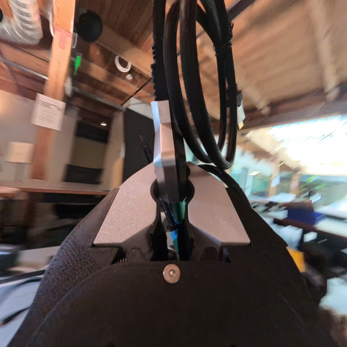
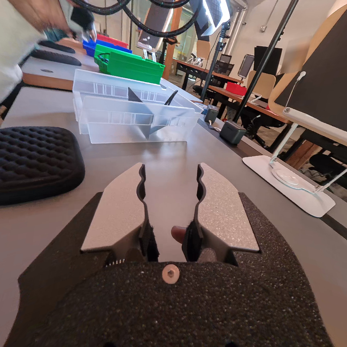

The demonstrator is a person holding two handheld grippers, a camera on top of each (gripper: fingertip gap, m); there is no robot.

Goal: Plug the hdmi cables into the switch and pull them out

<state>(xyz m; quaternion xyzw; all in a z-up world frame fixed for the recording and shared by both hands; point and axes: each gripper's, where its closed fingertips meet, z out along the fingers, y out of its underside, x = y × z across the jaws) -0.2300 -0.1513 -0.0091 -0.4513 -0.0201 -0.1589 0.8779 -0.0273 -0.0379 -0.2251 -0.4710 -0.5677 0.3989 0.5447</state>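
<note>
In the left wrist view my left gripper point(image 1: 171, 165) points up toward the ceiling. It is shut on a slim silver HDMI switch point(image 1: 162, 142), seen edge-on and sticking out past the fingertips. Black braided HDMI cables point(image 1: 197, 93) loop beside the switch, bound with ties. One loose silver plug point(image 1: 240, 112) dangles at the right. In the right wrist view my right gripper point(image 2: 170, 165) is open and empty, low over the grey table point(image 2: 169, 154). The cable loops point(image 2: 165, 33) hang at the top of that view.
A clear bin point(image 2: 135, 120) with a dark divider stands ahead, with green point(image 2: 131, 65), blue point(image 2: 90, 47) and red point(image 2: 112, 40) bins behind it. A black quilted pad point(image 2: 35, 161) lies at the left. A white lamp base point(image 2: 289, 187) and small grey boxes point(image 2: 231, 132) sit near the right edge.
</note>
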